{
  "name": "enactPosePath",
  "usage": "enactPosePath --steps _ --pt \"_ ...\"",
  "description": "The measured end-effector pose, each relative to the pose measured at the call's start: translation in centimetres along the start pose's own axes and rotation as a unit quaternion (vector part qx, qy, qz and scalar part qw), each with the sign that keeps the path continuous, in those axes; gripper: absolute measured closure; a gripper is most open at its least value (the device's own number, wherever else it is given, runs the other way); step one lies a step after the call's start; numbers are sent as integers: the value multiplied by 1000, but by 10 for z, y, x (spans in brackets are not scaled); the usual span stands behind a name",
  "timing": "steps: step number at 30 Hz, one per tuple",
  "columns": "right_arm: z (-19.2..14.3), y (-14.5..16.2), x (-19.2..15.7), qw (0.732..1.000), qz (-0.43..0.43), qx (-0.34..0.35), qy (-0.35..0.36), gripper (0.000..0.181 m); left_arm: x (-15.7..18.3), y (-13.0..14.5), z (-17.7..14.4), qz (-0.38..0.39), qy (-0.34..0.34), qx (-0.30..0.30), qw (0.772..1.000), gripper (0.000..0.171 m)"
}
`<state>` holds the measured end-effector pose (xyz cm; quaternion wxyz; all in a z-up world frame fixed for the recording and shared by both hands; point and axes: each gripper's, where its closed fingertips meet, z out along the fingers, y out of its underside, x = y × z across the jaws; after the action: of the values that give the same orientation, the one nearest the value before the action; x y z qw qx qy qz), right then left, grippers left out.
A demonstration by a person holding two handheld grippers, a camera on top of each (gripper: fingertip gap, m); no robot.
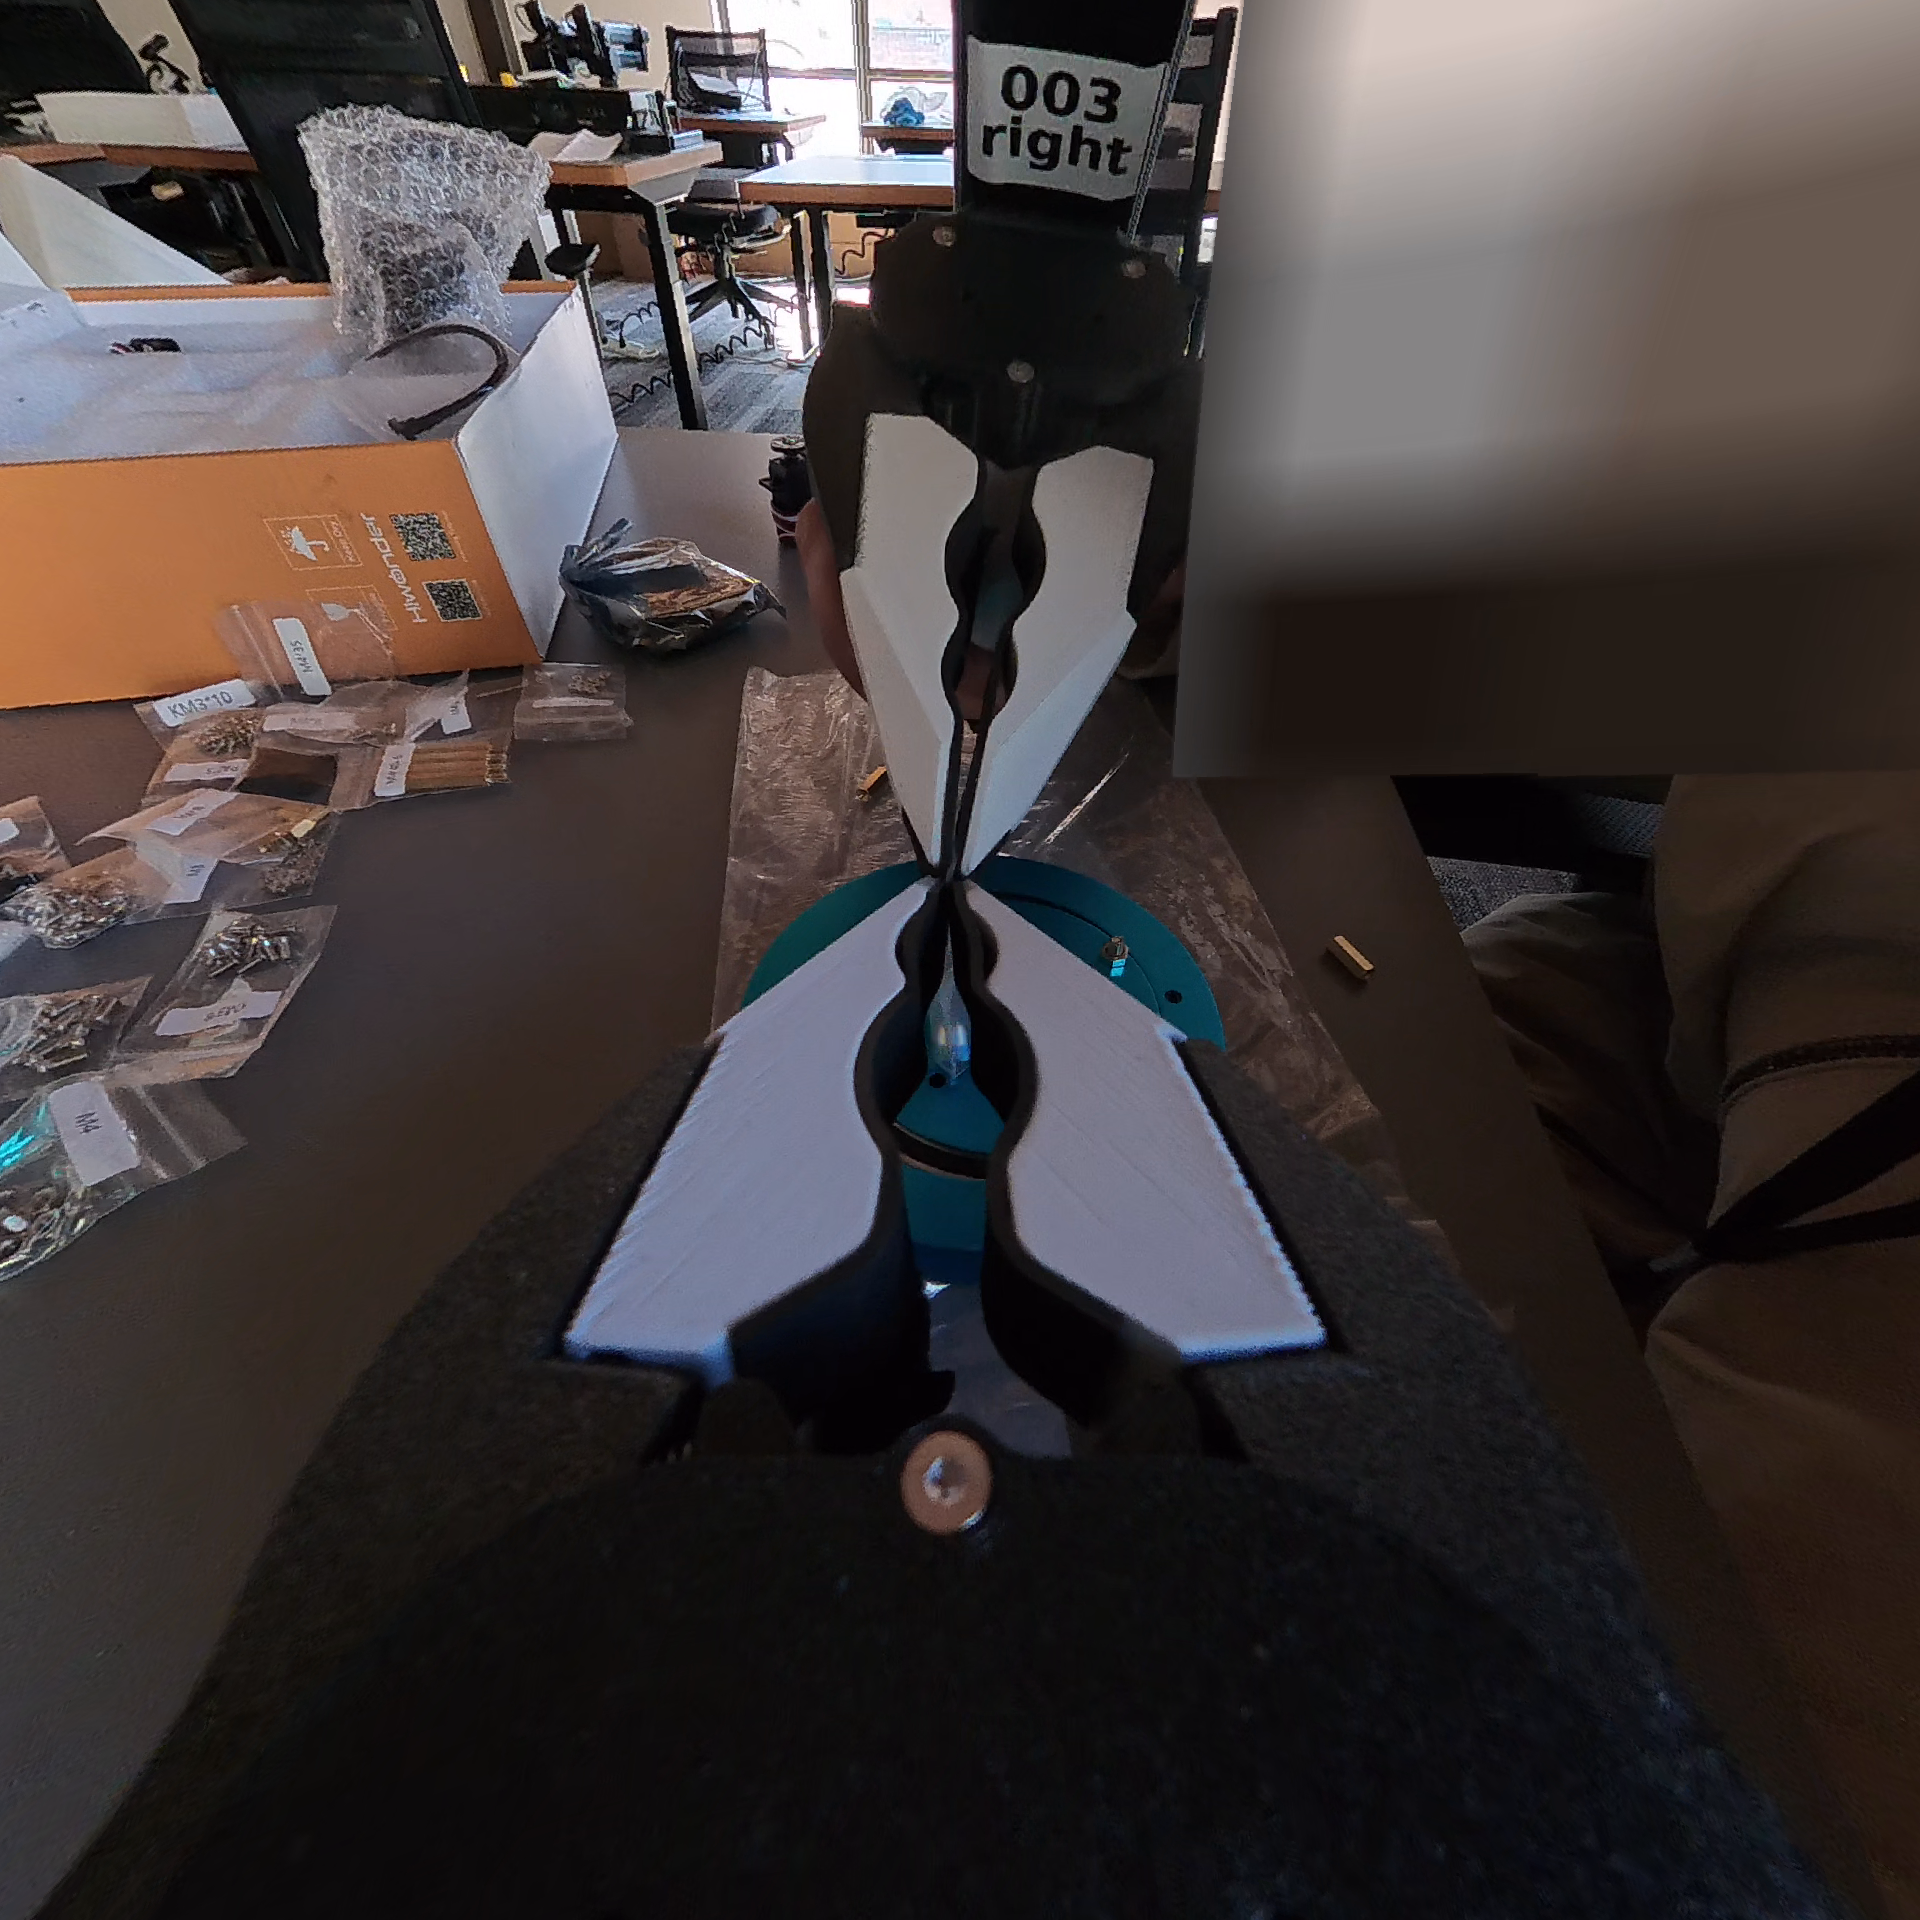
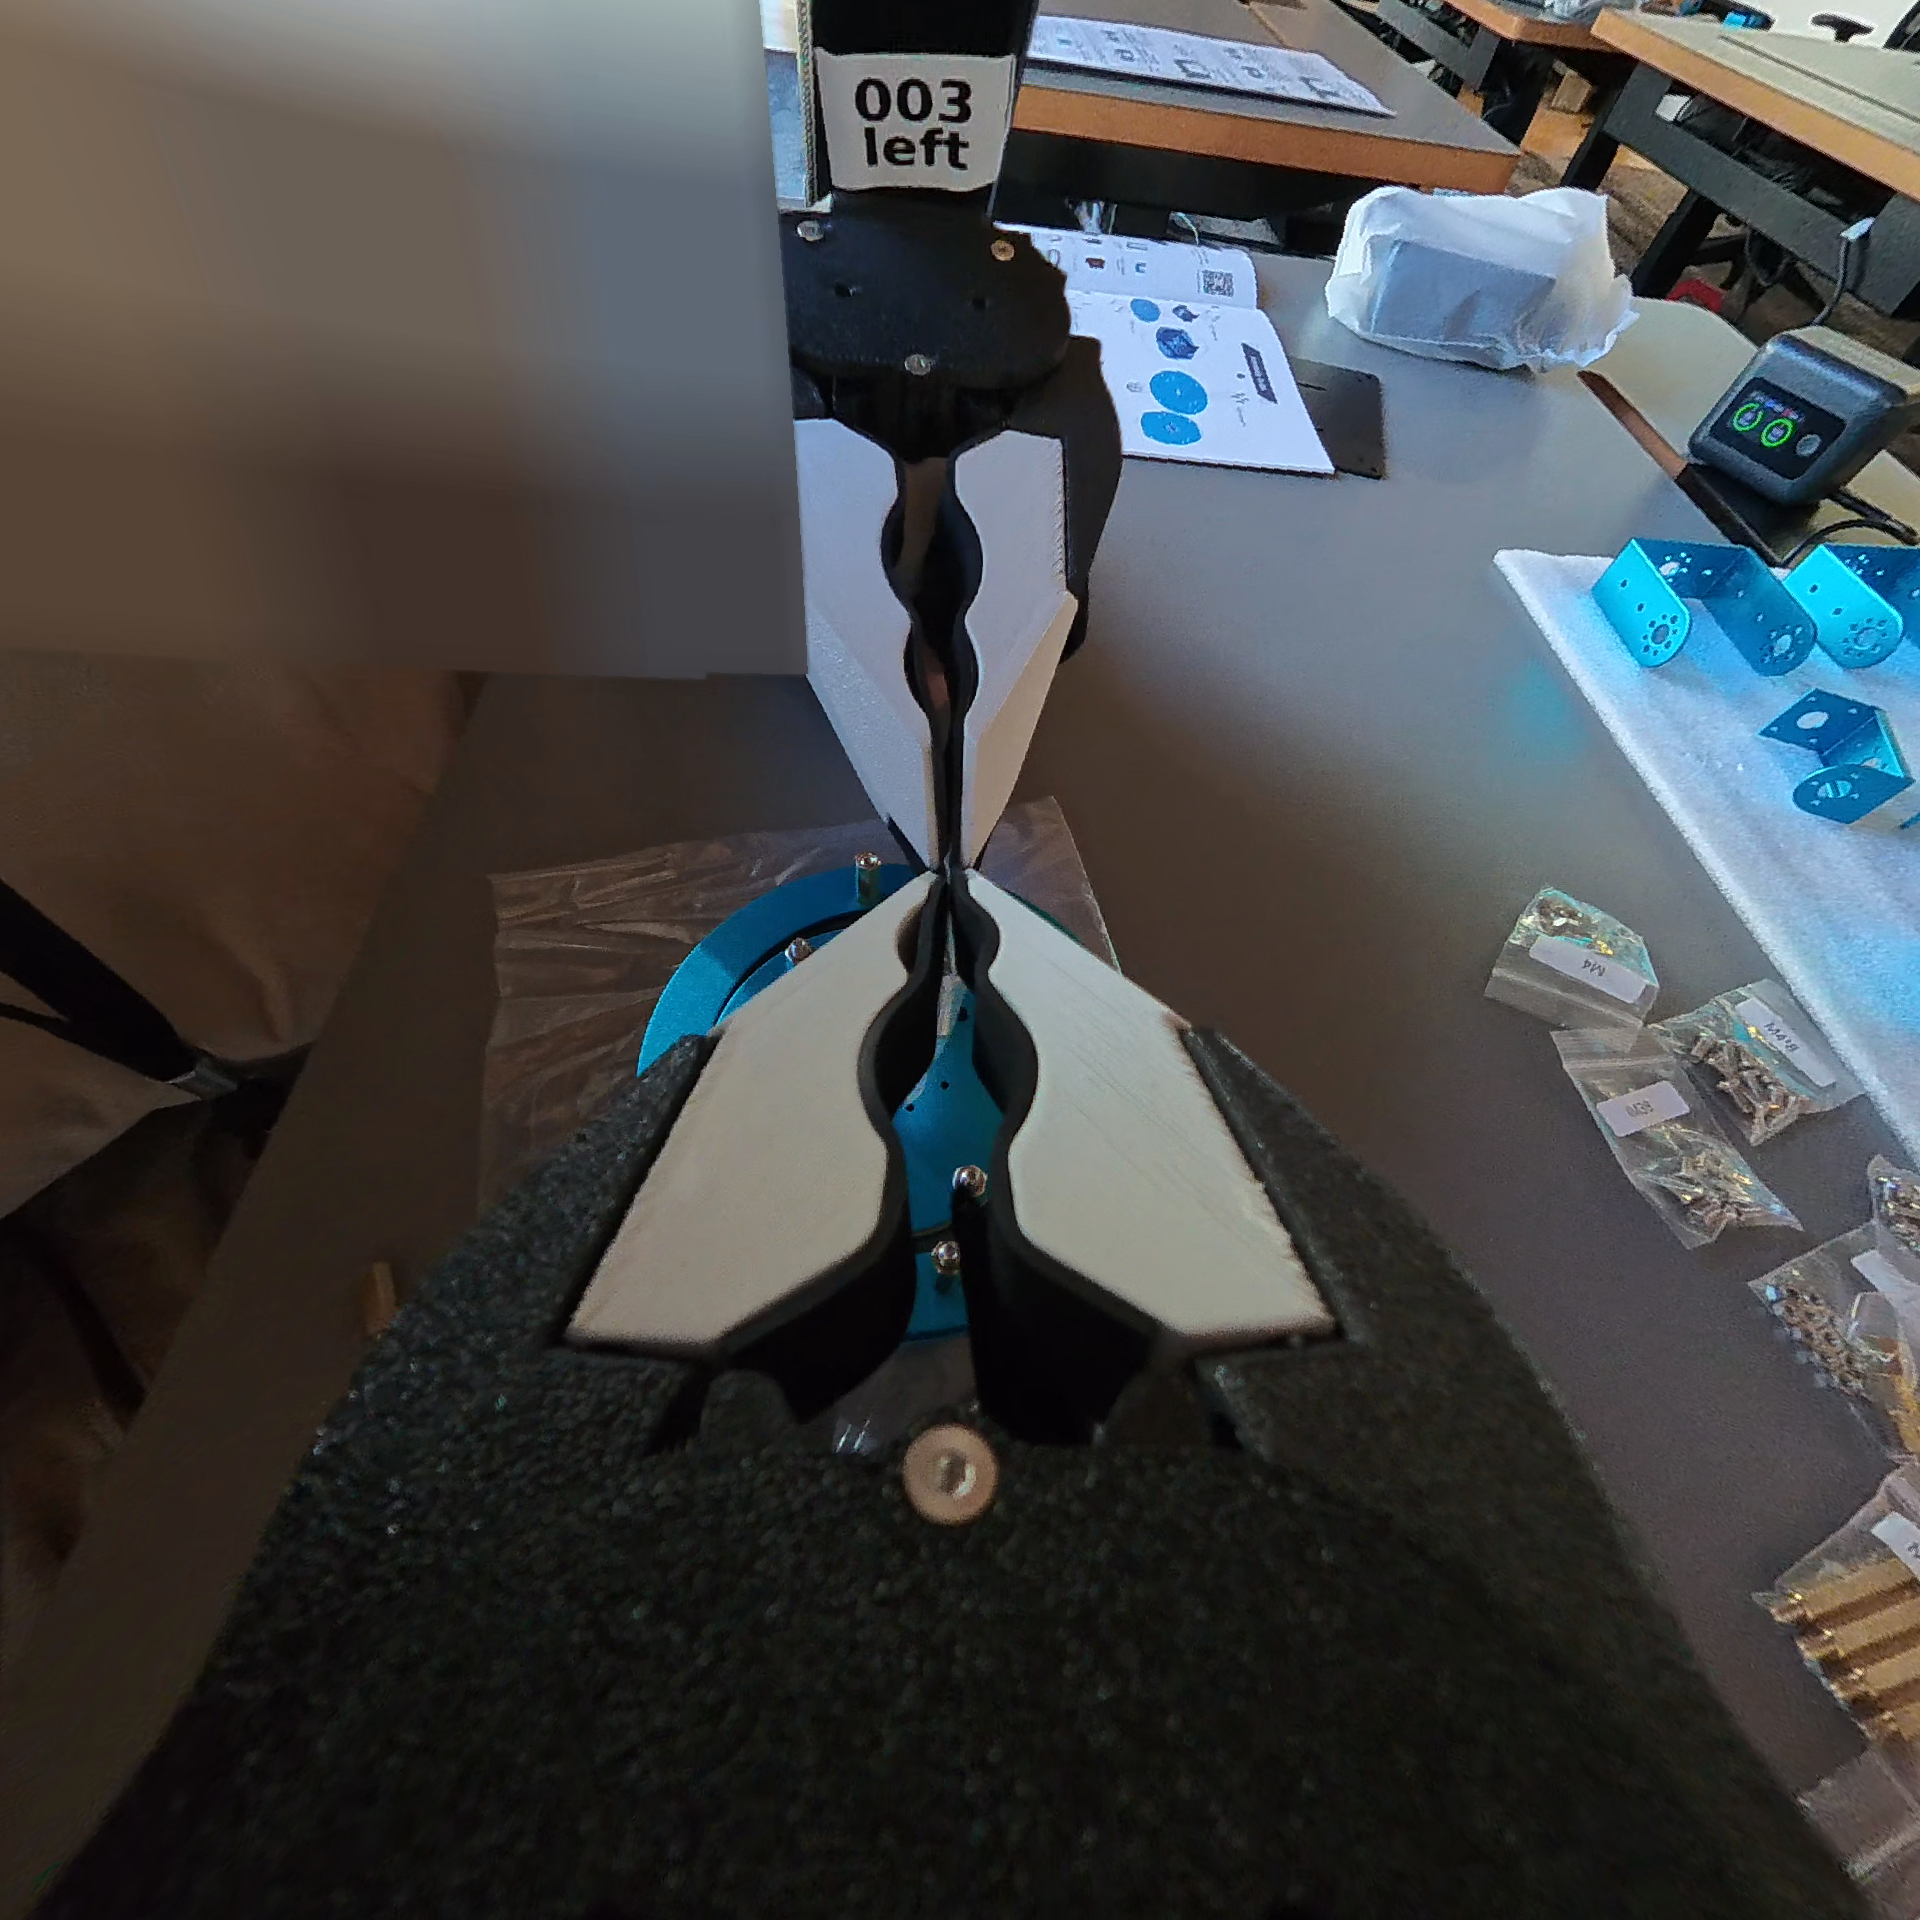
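Grey table (image 1: 468, 1039): both grippers, left (image 1: 943, 883) and right (image 2: 948, 883), closed tip-to-tip above teal disc (image 1: 1164, 935).

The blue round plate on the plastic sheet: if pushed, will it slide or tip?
The blue round plate lies flat, so it probably will not tip. It looks like rigid metal. The plastic sheet under it looks smooth and crinkled, so the plate may slide or drag the sheet.
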<state>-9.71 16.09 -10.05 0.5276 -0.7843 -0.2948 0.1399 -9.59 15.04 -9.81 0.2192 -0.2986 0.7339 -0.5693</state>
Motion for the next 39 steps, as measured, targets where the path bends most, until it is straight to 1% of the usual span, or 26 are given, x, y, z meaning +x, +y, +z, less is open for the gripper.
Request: enactPosePath --steps 8,12,16,19,22,36,39 --pt "-4 3 0 1000 -1 -6 -7 181 1 2 -1 8 4 -6 1000 171" --pt "-5 2 2 1000 5 -3 -7 181 0 0 -2 5 3 0 1000 171" --pt "-3 2 1 1000 3 -3 -4 181 8 -1 0 13 17 1 1000 171" --pt "-3 3 2 1000 -3 -8 0 181 7 0 2 23 5 -2 1000 171" --pt "-8 0 2 1000 2 0 -5 181 -1 -4 -1 12 -9 9 1000 171" --pt "0 2 -4 1000 -2 -8 -10 181 -5 -2 -1 6 -17 5 1000 171" --pt "-4 -1 -3 1000 16 2 -19 181 -4 -3 -2 9 -13 10 1000 171"
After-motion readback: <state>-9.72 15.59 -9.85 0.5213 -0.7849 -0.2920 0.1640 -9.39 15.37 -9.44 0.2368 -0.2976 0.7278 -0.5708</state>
